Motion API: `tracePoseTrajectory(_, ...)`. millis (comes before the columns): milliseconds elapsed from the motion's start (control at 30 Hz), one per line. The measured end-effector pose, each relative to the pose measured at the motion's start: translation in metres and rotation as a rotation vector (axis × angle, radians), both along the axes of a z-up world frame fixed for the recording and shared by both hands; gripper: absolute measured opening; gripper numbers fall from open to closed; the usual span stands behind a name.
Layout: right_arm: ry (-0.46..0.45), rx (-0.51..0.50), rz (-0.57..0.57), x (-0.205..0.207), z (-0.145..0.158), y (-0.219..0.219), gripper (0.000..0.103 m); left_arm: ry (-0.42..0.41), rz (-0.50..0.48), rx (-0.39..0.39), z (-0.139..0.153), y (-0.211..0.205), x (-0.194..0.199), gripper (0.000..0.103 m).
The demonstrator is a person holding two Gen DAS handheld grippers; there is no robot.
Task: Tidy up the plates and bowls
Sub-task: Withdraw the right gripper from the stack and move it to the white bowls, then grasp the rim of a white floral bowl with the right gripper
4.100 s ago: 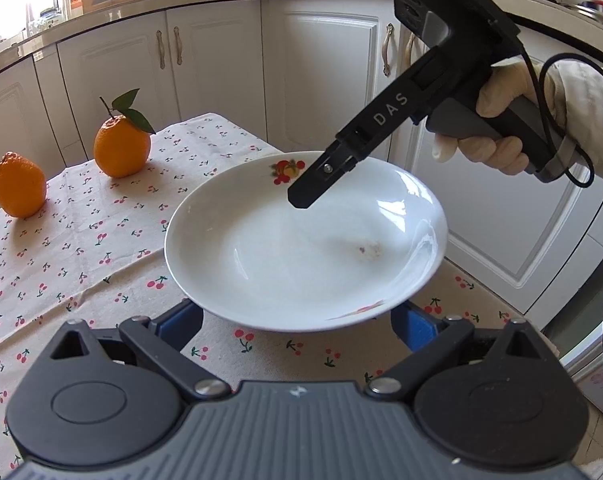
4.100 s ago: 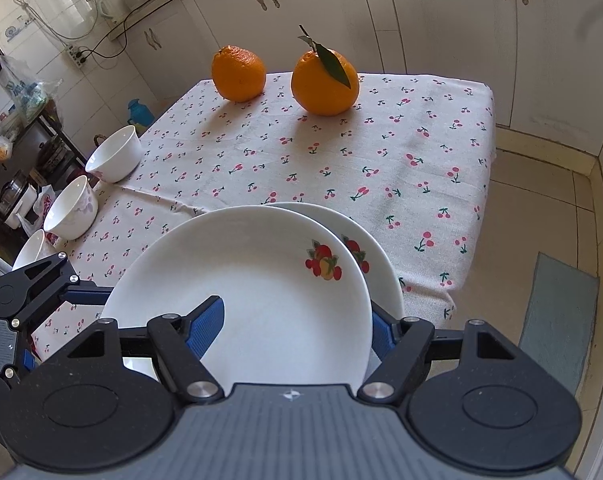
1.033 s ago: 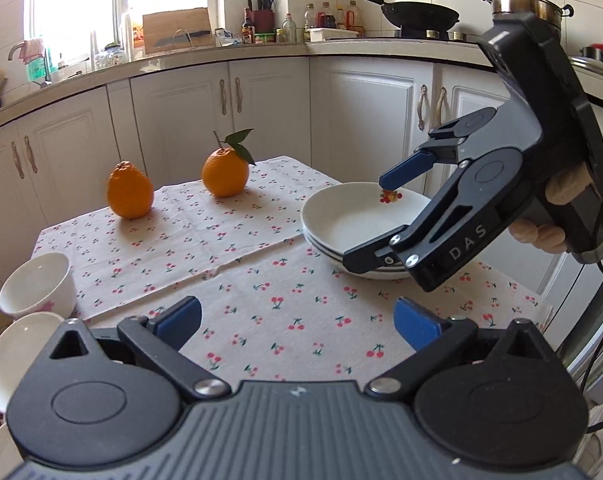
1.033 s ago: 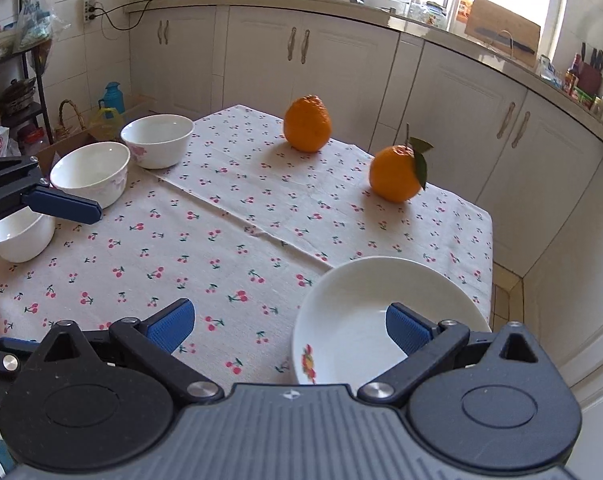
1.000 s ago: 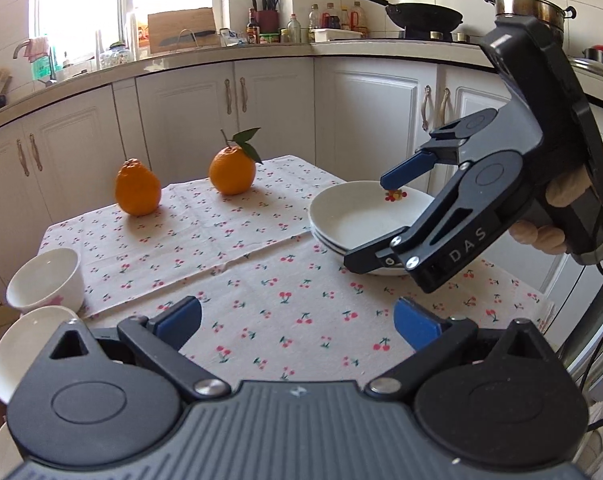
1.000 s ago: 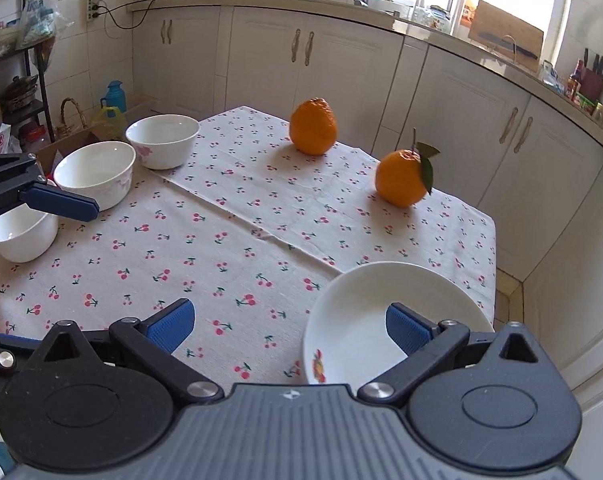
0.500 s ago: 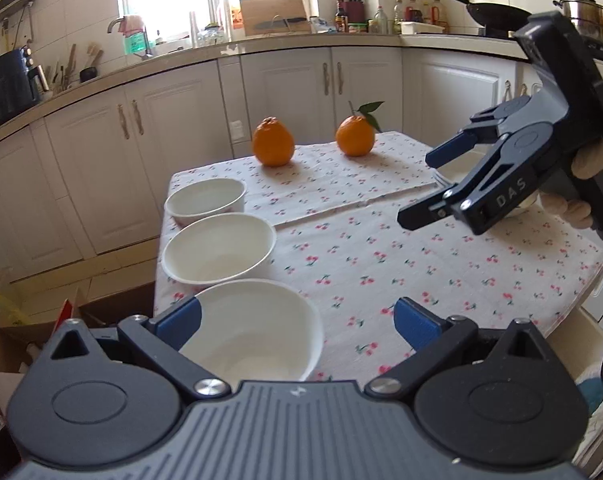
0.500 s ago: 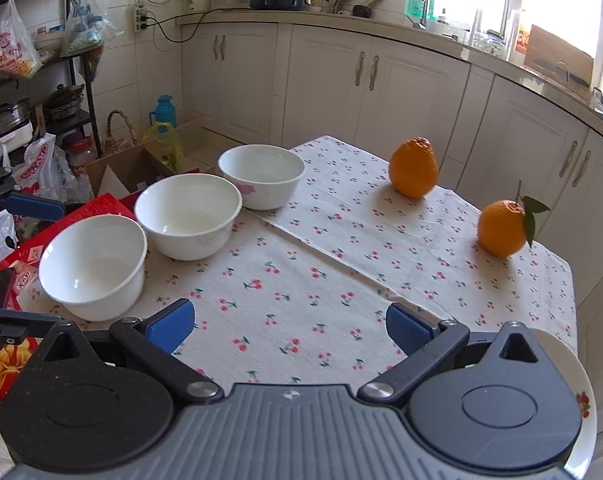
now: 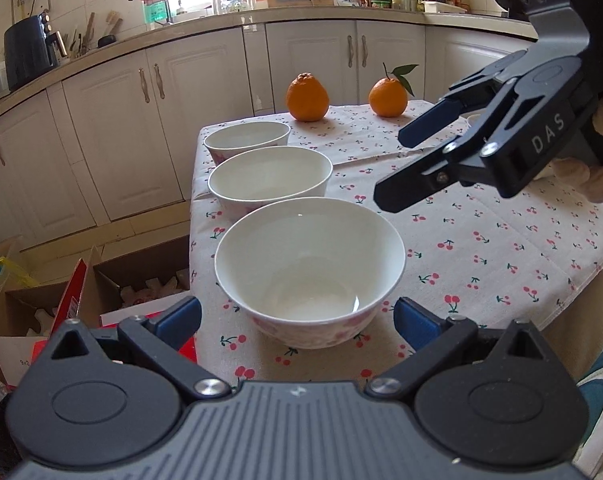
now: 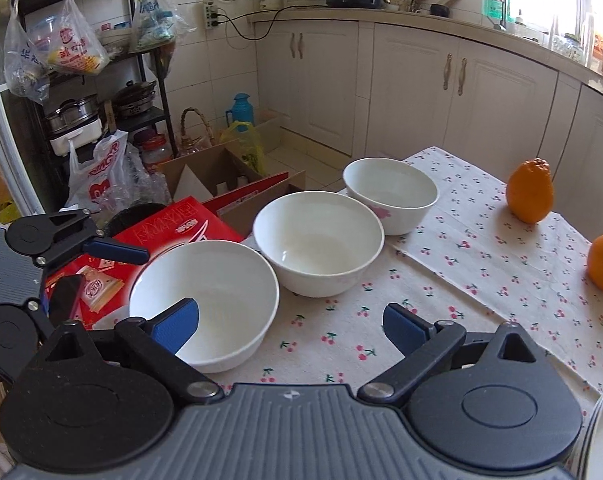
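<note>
Left gripper (image 9: pixel 297 316) jaws gape around the nearest bowl (image 9: pixel 310 270), untouched; right gripper (image 10: pixel 291 320) jaws, just narrowing, stand open and empty.

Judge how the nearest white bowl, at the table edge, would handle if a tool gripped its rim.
The nearest bowl looks glazed and glossy, so probably slippery and rigid. It seems ceramic and is likely breakable, and it sits close to the table edge above boxes. Its narrow foot under a wide mouth suggests it could tip if pushed at the rim.
</note>
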State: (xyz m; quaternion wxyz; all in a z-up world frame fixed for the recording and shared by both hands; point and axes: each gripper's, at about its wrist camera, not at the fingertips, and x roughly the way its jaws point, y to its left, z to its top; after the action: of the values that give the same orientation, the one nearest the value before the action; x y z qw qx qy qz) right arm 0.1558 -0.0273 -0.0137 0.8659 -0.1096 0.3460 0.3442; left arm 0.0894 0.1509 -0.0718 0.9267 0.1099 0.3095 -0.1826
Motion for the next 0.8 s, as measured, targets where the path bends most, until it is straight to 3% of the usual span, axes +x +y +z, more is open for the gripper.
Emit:
tracePoseTrajectory(333, 0.137, 0.05, 0.054, 0.021, -0.019, 0.019, 0.072, 0.015, -0.049, -0.023, -0.005, -0.002, 0.007, 0.096)
tracePoseTrajectory(400, 0.152, 0.058, 0.06, 0.024, -0.021, 0.021, 0.069, 0.02, -0.055, -0.024, -0.006, -0.003, 0.008, 0.091)
tracePoseTrajectory(600, 0.183, 0.07, 0.076, 0.03, -0.026, 0.025, 0.058, 0.027, -0.053, -0.033, -0.006, -0.001, 0.01, 0.088)
tracePoseTrajectory(800, 0.212, 0.102, 0.098, 0.03, -0.029, 0.027, 0.058, 0.028, -0.055, -0.031, -0.006, -0.001, 0.011, 0.088)
